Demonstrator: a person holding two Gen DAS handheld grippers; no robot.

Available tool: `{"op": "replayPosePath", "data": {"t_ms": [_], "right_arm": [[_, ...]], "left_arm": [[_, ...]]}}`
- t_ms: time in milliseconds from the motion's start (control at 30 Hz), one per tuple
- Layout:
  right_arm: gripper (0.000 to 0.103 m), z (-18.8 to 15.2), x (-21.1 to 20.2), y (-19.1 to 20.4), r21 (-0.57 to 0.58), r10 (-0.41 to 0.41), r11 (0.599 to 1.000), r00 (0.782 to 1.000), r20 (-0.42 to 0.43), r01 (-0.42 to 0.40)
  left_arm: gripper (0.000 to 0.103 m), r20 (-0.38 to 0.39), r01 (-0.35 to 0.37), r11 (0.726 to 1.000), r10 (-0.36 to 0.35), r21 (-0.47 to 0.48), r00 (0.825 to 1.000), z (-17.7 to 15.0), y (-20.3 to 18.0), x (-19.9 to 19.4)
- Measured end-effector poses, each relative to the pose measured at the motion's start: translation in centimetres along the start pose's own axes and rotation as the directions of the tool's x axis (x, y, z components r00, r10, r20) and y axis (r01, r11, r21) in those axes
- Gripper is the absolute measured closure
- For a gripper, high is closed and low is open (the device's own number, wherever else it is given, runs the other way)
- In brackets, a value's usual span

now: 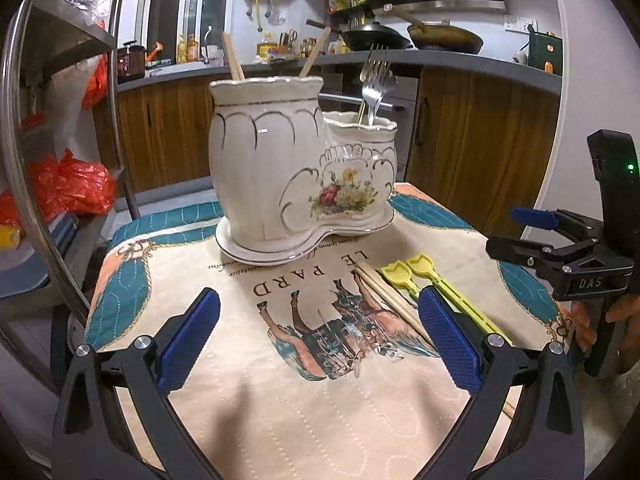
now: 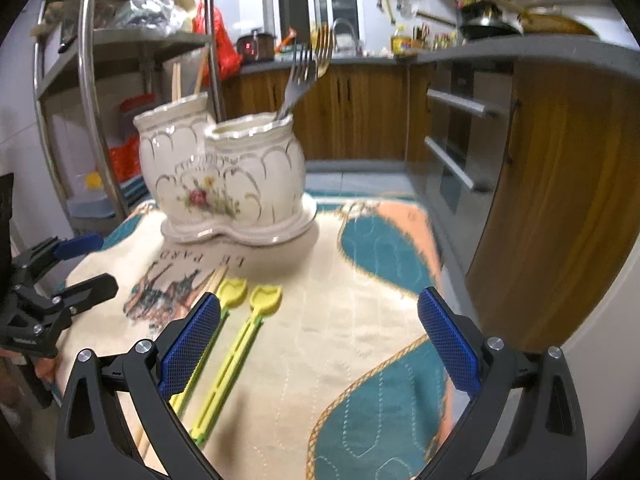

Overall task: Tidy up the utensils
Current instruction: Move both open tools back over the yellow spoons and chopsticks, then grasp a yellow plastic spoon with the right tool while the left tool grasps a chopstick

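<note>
A cream ceramic two-pot utensil holder (image 1: 280,176) (image 2: 224,184) stands at the far side of a printed cloth. Wooden chopsticks (image 1: 234,58) stick up from its tall pot and forks (image 1: 374,80) (image 2: 298,80) from its low pot. Two yellow-green plastic spoons (image 1: 432,284) (image 2: 248,332) and a pair of wooden chopsticks (image 1: 390,300) (image 2: 214,278) lie flat on the cloth. My left gripper (image 1: 320,340) hovers open over the cloth's middle, nothing between its fingers. My right gripper (image 2: 320,344) is open too, just right of the spoons, and its side shows in the left wrist view (image 1: 536,236).
The cloth (image 1: 280,400) (image 2: 360,300) covers a small table. A steel rack (image 1: 60,120) with red bags stands left. Wooden kitchen cabinets (image 1: 480,140) and an oven (image 2: 460,152) lie beyond. A hand (image 1: 600,320) grips the right gripper's handle.
</note>
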State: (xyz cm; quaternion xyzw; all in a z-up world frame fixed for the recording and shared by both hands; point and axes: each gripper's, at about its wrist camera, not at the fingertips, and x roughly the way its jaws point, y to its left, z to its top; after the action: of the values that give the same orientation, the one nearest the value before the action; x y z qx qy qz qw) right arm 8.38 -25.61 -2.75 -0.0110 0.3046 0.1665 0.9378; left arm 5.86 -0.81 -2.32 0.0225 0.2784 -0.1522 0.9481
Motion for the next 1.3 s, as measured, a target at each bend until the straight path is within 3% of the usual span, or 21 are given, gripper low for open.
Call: {"op": "replayPosePath", "data": {"t_ms": [133,300,567,667,733,833,933,1033,1133,1200,1300], "right_arm": [[0.008,-0.2,1.4,0.6,0.016,0.059,0.998,0.994,-0.089,-0.057],[0.038,-0.5,2.2,1.8,0.005,0.060,0.998,0.989,-0.135,-0.059],[0.063,-1.1,3.1,3.4,-0.042,0.062,0.997,0.978,-0.201,-0.071],[0.067,-1.3,3.7,3.9,-0.063,0.063,0.995,0.974,-0.216,-0.078],[0.077,-1.2,3.9,4.1,-0.082,0.058,0.994,0.974,-0.219,-0.078],[0.090,-1.1,3.9,3.9,-0.085,0.075,0.992,0.972,-0.223,-0.096],[0.092,-0.9,3.8,3.3,-0.073,0.088,0.992,0.974,-0.210,-0.105],[0.092,-0.6,3.3,2.3,-0.060,0.077,0.994,0.981,-0.178,-0.089],[0.092,-0.4,3.2,1.3,-0.027,0.084,0.996,0.982,-0.167,-0.090],[0.092,-0.4,3.0,0.7,-0.010,0.090,0.996,0.983,-0.160,-0.093],[0.092,-0.3,2.6,0.4,-0.004,0.096,0.995,0.985,-0.147,-0.097]], "left_arm": [[0.006,-0.018,0.012,1.000,-0.012,-0.025,1.000,0.0,0.4,0.4],[0.006,-0.027,0.015,0.998,-0.017,-0.058,0.999,-0.1,0.9,0.5],[0.006,-0.028,-0.007,0.999,0.005,-0.037,1.000,0.0,0.4,0.6],[0.006,-0.038,-0.029,0.999,0.028,-0.020,0.999,0.1,0.1,0.7],[0.006,-0.054,-0.043,0.999,0.043,-0.012,0.998,0.1,-0.2,0.9],[0.006,-0.105,-0.008,1.000,0.005,-0.027,0.994,0.1,-0.7,1.4],[0.006,-0.163,0.017,0.999,-0.022,-0.029,0.986,0.0,-1.8,2.0],[0.007,-0.196,-0.018,0.999,0.009,-0.043,0.981,0.1,-2.7,2.4],[0.021,-0.225,-0.006,0.997,-0.012,-0.080,0.974,0.2,-3.9,2.9],[0.029,-0.256,-0.029,0.998,0.013,-0.059,0.966,0.1,-4.9,3.6],[0.033,-0.286,-0.068,0.997,0.052,-0.046,0.957,-0.4,-5.5,4.2]]}}
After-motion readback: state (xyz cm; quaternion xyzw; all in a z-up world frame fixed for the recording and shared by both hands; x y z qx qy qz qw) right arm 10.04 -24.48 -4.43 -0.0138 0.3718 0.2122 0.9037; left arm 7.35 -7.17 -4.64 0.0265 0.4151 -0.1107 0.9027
